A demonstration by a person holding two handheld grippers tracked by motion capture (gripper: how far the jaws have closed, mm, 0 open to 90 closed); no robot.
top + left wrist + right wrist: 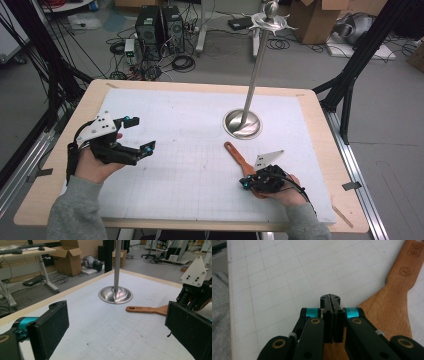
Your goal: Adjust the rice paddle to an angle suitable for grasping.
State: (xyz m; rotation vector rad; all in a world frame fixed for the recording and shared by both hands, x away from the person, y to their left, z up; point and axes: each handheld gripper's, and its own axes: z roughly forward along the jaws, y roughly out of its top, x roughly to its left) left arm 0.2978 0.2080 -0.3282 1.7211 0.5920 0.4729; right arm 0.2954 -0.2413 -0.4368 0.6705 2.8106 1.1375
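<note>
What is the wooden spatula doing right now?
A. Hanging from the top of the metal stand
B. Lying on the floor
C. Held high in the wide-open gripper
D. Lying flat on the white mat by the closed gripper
D: the wooden spatula lies flat on the white mat, its blade under the right gripper, whose jaws are shut.

The high view looks forward and down over the whole worktop [200, 100]. The left gripper view sits low, facing across toward the metal stand [115, 293] at upper centre. The right gripper view hovers close above the wooden spatula [392, 305], also seen in both others.
</note>
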